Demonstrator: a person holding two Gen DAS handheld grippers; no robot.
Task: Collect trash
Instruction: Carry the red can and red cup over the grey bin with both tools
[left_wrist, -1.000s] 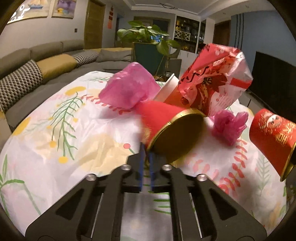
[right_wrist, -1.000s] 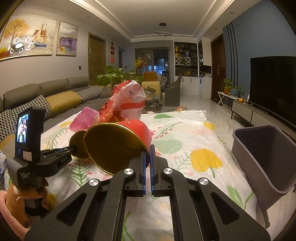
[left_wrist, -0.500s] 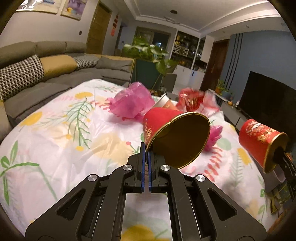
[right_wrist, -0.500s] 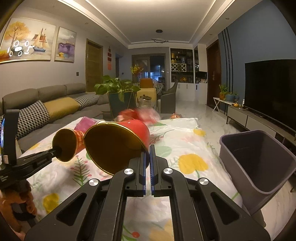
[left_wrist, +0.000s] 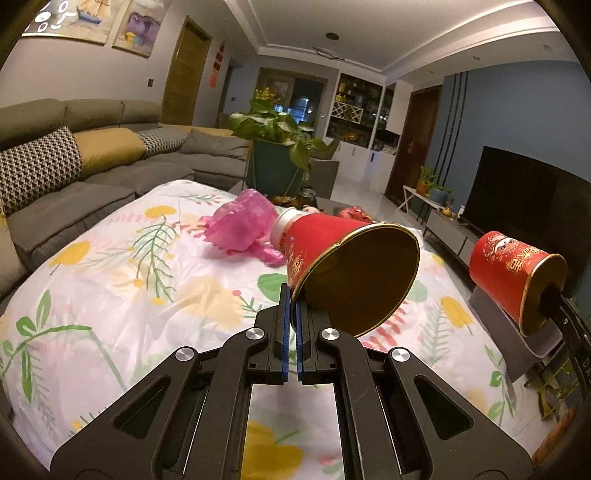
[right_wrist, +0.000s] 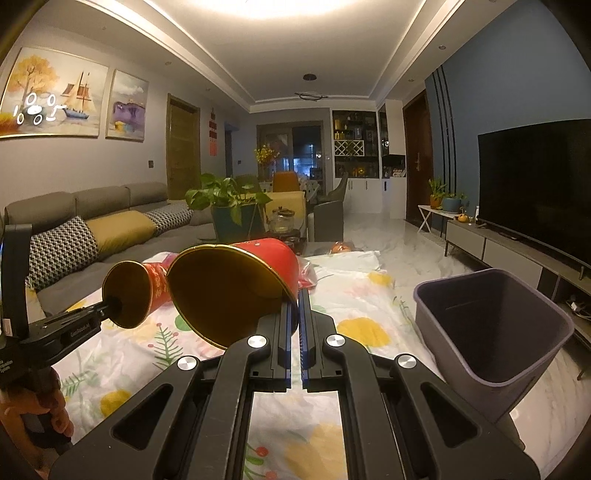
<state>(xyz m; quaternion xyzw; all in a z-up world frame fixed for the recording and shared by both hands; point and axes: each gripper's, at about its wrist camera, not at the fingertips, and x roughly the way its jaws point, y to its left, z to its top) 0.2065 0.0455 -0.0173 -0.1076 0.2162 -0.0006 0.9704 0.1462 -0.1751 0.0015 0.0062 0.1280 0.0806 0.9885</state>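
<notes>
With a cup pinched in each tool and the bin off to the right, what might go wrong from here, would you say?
1. Each tool, left and right, pinches only the rim of its red paper cup; the thin wall could buckle or slip out in transit.
2. The grey bin stands beyond the table edge, so a cup released early may land on the flowered tablecloth or the floor.

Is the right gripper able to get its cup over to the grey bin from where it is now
Probably yes. The right gripper, shut on its red cup, has the grey bin open-topped just to its right, and nothing stands between them.
</notes>
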